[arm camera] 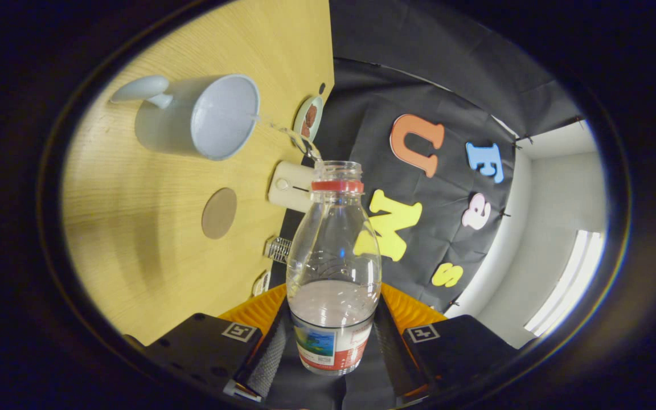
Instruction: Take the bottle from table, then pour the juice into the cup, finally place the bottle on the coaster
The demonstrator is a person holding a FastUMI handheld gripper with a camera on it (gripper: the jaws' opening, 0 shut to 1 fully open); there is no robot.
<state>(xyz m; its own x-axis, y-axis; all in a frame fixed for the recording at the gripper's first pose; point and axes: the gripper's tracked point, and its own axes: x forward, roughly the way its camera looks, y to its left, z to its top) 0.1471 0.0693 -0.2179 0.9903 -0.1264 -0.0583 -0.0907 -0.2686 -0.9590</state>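
Observation:
My gripper [332, 341] is shut on a clear plastic bottle [333, 250] with a red neck ring and no cap, holding it low on its labelled base. The view is rolled, so the bottle is tilted toward a pale grey cup [200, 117] with a handle on the wooden table [151, 239]. A thin stream of clear liquid [291, 136] runs from the bottle mouth into the cup's rim. Some liquid remains in the bottle near my fingers. A round brown coaster [219, 213] lies flat on the table between the cup and my fingers.
A small dish [308, 118] holding brown pieces sits beyond the cup near the table's far edge. A cream rectangular block [289, 187] rests at that edge behind the bottle neck. A small clear ribbed item [278, 249] lies beside it. Black cloth wall stands past the table.

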